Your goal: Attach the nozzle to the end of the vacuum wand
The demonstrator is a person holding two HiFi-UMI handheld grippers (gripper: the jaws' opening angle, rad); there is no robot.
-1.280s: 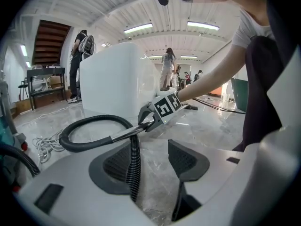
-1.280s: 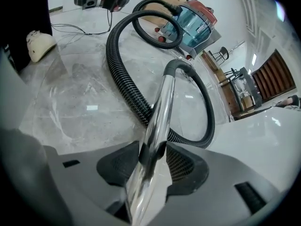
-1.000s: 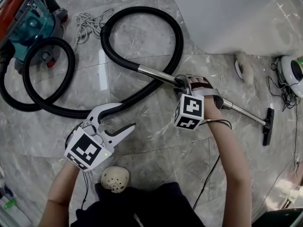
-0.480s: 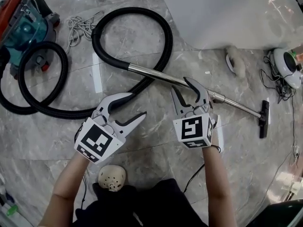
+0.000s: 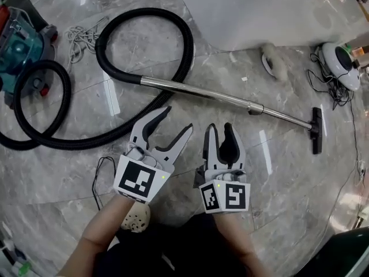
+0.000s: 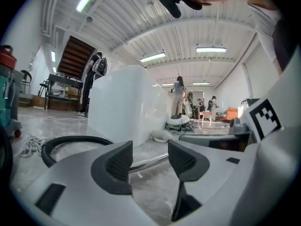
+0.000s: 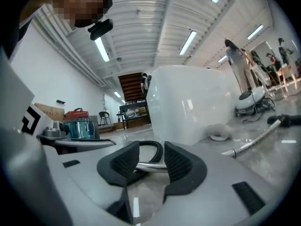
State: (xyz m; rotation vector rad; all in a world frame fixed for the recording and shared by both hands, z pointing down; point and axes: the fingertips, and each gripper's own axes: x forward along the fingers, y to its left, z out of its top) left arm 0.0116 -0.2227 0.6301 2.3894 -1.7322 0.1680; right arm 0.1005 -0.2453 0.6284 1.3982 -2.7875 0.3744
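**Both claws held over the floor, on the person's side of the wand.** The left gripper [image 5: 176, 120] has its jaws spread wide with nothing between them. The right gripper [image 5: 219, 128], just beside it, has its jaws parted more narrowly and is likewise empty. In each gripper view we see the pads apart, with only a distant stretch of chrome tube framed in the gap.

Both claws sit apart from the vacuum wand [image 5: 219, 97], roughly opposite its middle. The wand lies flat on the marble floor [image 5: 69, 172]. It runs from the black hose [image 5: 173, 25] at its left end to the nozzle [image 5: 315, 130] at its right end, well away from either claw. The nozzle appears to sit on the wand's tip; we cannot tell whether it is fully seated.

We judge the wand stiff, smooth and probably slippery under the pads, and long enough to swing if held at one end. The collar [image 5: 253, 108] toward the nozzle end should offer a surer hold. The nozzle looks like light, rigid plastic, best taken by its neck. The canister [image 5: 17, 45] stands beyond the wand's hose end.
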